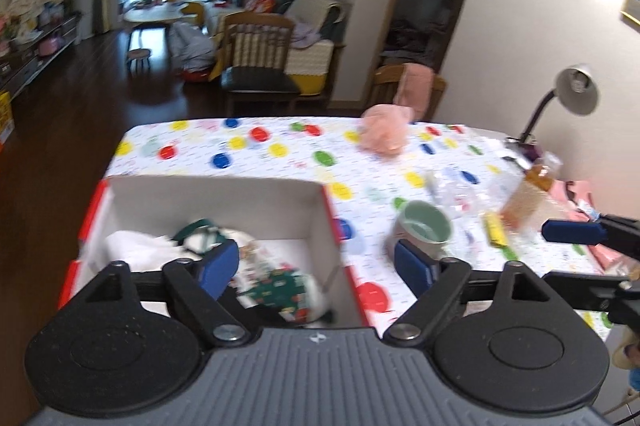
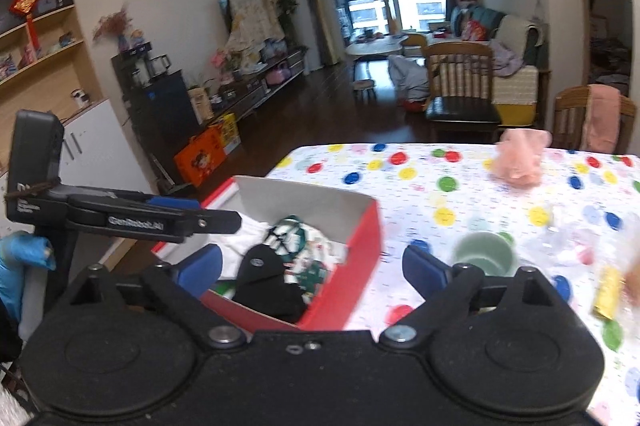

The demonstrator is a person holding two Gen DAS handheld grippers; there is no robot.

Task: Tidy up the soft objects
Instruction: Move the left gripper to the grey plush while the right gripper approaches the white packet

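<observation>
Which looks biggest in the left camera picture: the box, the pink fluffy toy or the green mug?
1. box
2. and 3. green mug and pink fluffy toy look alike; the toy lies farther away, so I won't rank them.

In the right wrist view, white lettering reading "GenRobot.AI" runs along the black finger of the left gripper (image 2: 208, 222), at about nine o'clock in the picture. On that gripper's black housing, further toward nine o'clock, stand a small white logo and lines of small print too blurred to read. Nothing can be read in the left wrist view.
</observation>
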